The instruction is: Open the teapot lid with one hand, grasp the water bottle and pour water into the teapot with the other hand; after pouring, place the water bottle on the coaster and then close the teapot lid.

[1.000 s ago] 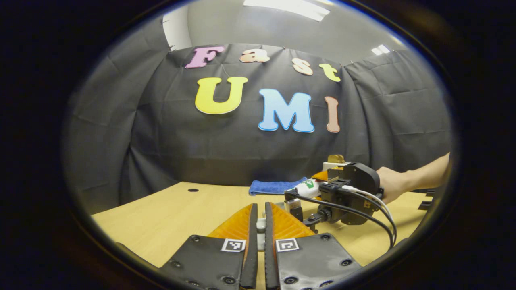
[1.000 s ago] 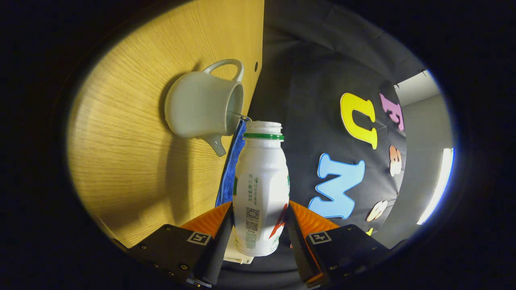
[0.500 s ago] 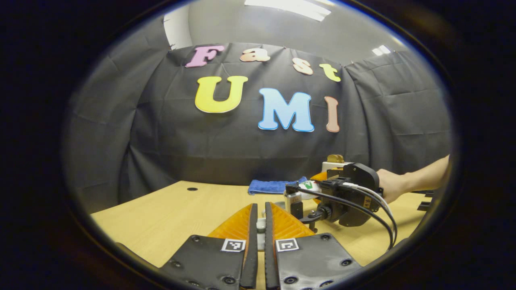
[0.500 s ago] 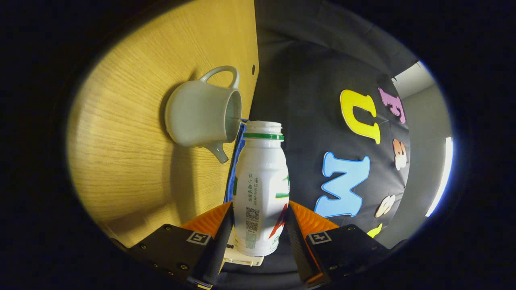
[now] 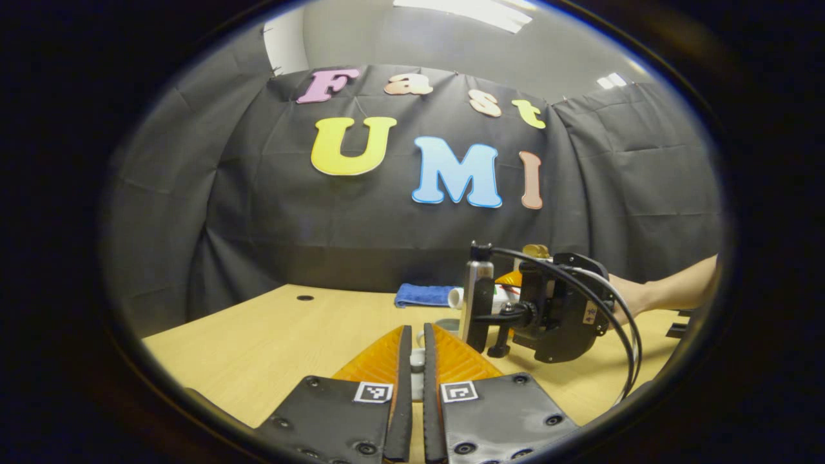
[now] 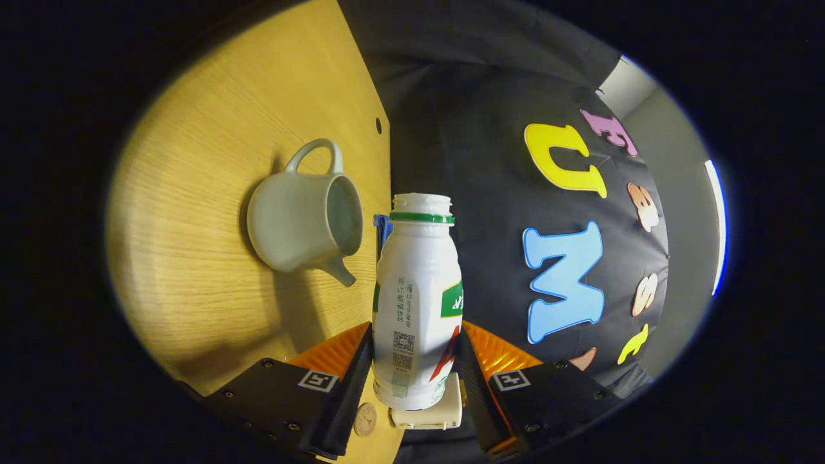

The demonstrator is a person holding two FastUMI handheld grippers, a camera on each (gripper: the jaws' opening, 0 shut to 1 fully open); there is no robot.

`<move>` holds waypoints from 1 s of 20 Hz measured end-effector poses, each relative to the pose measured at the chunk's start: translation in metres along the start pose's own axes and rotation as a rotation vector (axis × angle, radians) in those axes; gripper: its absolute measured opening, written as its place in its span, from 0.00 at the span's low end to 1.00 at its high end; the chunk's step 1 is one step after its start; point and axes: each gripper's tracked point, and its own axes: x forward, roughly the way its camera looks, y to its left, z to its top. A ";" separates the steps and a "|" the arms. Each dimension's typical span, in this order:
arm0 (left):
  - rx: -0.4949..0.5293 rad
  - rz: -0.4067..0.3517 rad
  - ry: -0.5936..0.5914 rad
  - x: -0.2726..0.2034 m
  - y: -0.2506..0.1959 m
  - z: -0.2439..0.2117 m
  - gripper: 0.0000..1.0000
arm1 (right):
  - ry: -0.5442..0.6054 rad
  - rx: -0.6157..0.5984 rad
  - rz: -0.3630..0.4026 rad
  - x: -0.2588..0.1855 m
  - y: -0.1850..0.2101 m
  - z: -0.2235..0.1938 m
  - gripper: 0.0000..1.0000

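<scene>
In the right gripper view my right gripper (image 6: 416,335) is shut on a white water bottle (image 6: 416,283) with a green neck ring and no cap. The bottle lies tilted over the table, its mouth just off the open rim of the pale teapot (image 6: 300,222), which has no lid on. No water runs between them. In the left gripper view my left gripper (image 5: 417,332) is shut on a small pale piece, the teapot lid (image 5: 417,361), held above the table. Past it a hand (image 5: 638,296) holds the right gripper's housing (image 5: 561,316), with the bottle's mouth (image 5: 456,297) sticking out to the left.
A folded blue cloth (image 5: 422,294) lies at the back of the wooden table (image 5: 271,341), also behind the bottle neck as the blue cloth (image 6: 381,225). A small round tan disc (image 6: 365,420) and a white block (image 6: 427,412) sit under the right gripper.
The thin stream from bottle to teapot has stopped. The right gripper has rolled back and drawn the bottle mouth away from the teapot rim. The left gripper has stayed put with the lid.
</scene>
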 end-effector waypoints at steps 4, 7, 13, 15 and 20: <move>-0.009 -0.005 -0.005 0.001 -0.003 0.001 0.18 | -0.022 0.196 0.006 -0.009 -0.010 0.001 0.70; -0.022 -0.010 0.006 0.008 -0.006 -0.002 0.17 | -0.023 0.416 0.028 -0.021 -0.019 -0.011 0.73; 0.000 -0.041 0.018 0.030 -0.030 -0.002 0.18 | -0.006 0.792 0.039 -0.059 -0.037 -0.046 0.72; 0.008 -0.054 0.022 0.045 -0.038 0.001 0.17 | -0.007 0.913 0.046 -0.076 -0.037 -0.058 0.73; 0.012 -0.091 0.029 0.096 -0.057 0.011 0.17 | -0.040 1.178 0.055 -0.131 -0.036 -0.087 0.72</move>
